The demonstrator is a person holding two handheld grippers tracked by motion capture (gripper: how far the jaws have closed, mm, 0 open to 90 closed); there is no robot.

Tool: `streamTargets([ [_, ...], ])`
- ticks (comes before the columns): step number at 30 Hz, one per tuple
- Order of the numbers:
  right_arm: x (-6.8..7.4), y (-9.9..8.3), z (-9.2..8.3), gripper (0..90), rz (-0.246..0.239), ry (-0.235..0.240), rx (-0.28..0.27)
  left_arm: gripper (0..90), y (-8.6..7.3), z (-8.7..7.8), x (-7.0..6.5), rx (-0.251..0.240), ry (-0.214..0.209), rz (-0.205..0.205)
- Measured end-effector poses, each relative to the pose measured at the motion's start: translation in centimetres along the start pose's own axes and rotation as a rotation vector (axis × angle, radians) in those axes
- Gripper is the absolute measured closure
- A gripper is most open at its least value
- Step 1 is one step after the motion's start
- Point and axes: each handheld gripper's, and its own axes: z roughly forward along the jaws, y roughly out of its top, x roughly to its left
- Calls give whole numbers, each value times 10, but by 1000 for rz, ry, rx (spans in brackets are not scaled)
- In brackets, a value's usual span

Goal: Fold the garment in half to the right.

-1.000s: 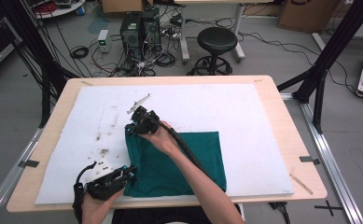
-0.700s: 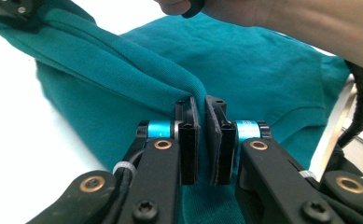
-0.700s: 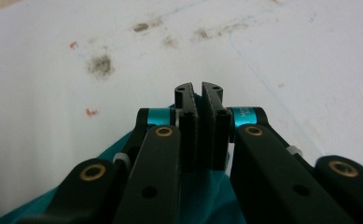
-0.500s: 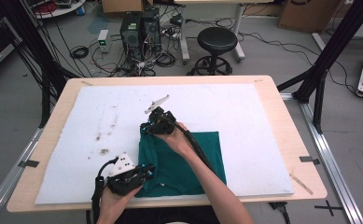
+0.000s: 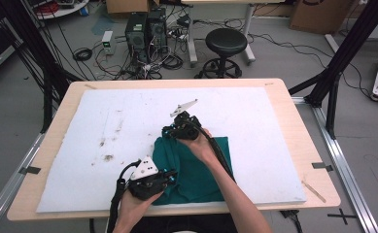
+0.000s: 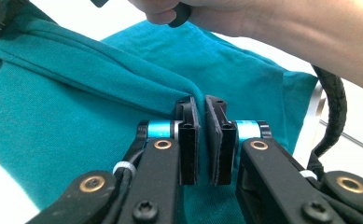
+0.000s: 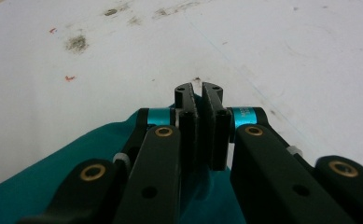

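A teal green cloth (image 5: 196,165) is gripped by two hand-held grippers on a white foam sheet (image 5: 254,121) laid over a wooden table (image 5: 298,116).

No legible writing or brand is seen. The cloth lies near the table's near edge, partly folded over itself. The right gripper (image 7: 198,95) is clenched on the cloth's far corner, fabric pinched between its jaws. The left gripper (image 6: 201,105) is nearly closed at the cloth's near left part, on a raised fold; whether fabric is actually pinched cannot be told.
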Motion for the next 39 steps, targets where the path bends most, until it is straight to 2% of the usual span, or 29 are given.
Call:
streamTargets([
  [9,-8,-10,-16,867,10,-29,-19,838,8,18,-9,2,-17,15],
  [18,-16,-21,-25,867,33,-35,-10,838,11,33,-14,28,-30,29],
  [30,-22,-30,-36,867,37,-57,-10,838,17,47,-22,24,-51,19],
  [39,-32,-42,-48,867,50,-54,-24,837,22,60,-32,50,-48,36],
])
